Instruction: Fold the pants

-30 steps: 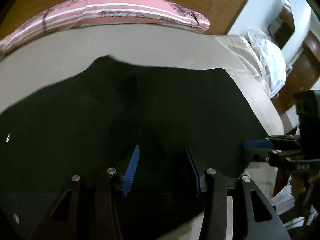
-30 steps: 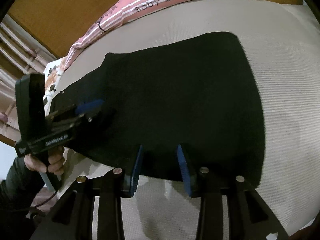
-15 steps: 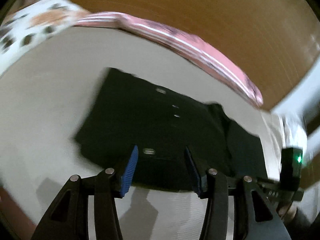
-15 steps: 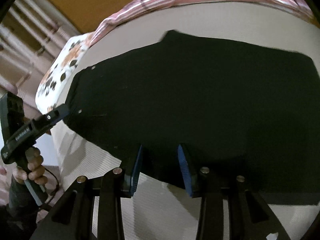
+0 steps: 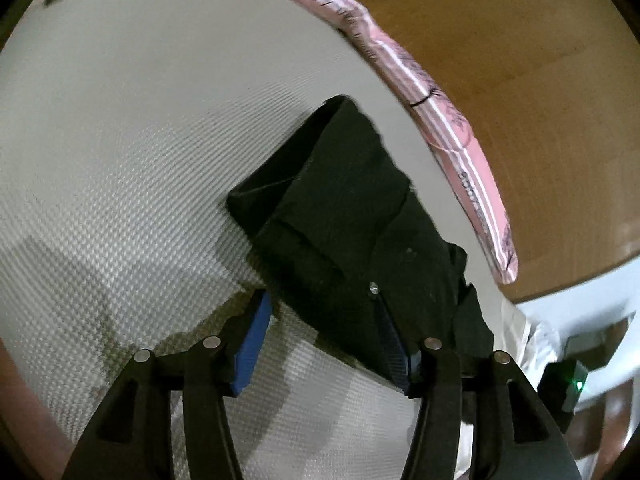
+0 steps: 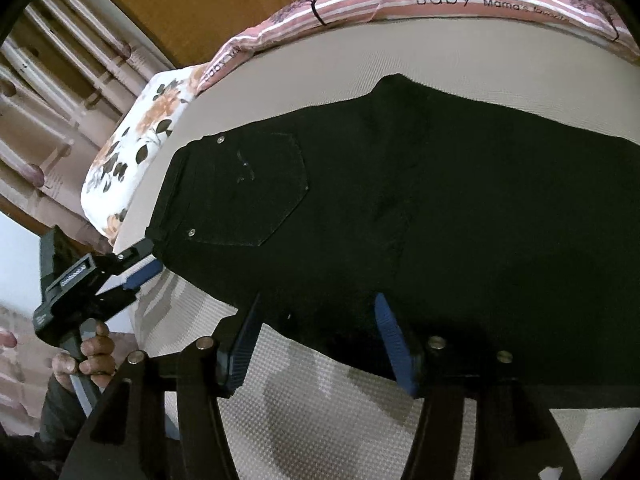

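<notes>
Two tongs are being brought to one long edge of black jeans lying flat on a bed.

Black jeans (image 6: 440,208) are being stretched lengthwise across the beige mattress (image 6: 320,408), waistband toward the left tongs (image 6: 138,266), legs running away past the right tongs (image 6: 316,344). Both tongs' jaws have just been opening; each pair is being held about half open, nothing clamped, hem edge lying between them. The waistband corner is being approached by the left tongs, the nearer one.
</notes>
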Available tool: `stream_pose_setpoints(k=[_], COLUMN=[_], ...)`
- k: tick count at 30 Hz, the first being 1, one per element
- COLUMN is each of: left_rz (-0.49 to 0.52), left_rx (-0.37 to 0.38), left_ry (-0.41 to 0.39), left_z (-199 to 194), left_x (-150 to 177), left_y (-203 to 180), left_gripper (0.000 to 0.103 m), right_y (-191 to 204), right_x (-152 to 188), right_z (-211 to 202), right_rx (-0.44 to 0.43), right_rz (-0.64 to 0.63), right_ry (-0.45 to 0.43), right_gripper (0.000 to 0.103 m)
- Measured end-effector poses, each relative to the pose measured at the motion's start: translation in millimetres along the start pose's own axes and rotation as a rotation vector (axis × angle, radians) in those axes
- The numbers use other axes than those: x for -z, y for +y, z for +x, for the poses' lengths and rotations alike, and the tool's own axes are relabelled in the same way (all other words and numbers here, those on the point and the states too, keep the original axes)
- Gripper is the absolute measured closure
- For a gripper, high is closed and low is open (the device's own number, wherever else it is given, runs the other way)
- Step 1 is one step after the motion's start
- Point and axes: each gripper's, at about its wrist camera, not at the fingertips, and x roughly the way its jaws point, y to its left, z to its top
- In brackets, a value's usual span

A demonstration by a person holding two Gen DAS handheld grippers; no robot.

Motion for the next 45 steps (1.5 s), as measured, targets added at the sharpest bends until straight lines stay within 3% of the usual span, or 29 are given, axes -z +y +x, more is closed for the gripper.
stream_pose_setpoints(k=[10,16,17,18,23,27,35,40,45], left_rz=[-0.041,0.013,0.017,0.019,0.051,0.177,0.445,0.597,0.719], left_rx=[0.047,0.019,0.005,-0.019,-0.038,-0.070,0.069,0.190,0.222], left_ry=[-0.070,-0.126,-0.134,-0.141,-0.150,-0.186,-0.212,-0.137,-0.008], left_z=[13.8,21.3,21.8,22.2,15.3,0.6,-20.8,1.5,49.3], left_x=[-21.0,-29.7,-29.4,-28.6,-28.4,-27.7,-14.6,18.7,66.6], left_y=[6.8,0.3,-0.1,0.7,-2.4,-44.0,-172.6,-253.9,-309.0], left_gripper=[0.042,0.041,0.046,0.059,0.078,0.081,0.082,0.082,0.082], right_y=[-7.4,-8.3,-8.9,-10.3,-16.2,-29.2,-79.6,-116.5,-152.4], right_x=[-2.6,-6.7,-7.6,-8.3,-8.7,-9.5,-5.0,6.1,24.9], right_z=[-0.7,3.2,3.6,3.3,-4.3,-21.4,-80.4,-119.7,-149.0], right_rx=[0.006,0.005,0.007,0.004,0.010,0.024,0.058,0.084,0.102], right_rz=[0.048,0.072,0.079,0.090,0.117,0.149,0.250,0.315,0.382], right_ry=[-0.005,-0.010,-0.011,-0.015,-0.047,-0.090,-0.216,-0.294,-0.340], right_gripper=[0.046,0.046,0.046,0.046,0.046,0.046,0.046,0.046,0.046])
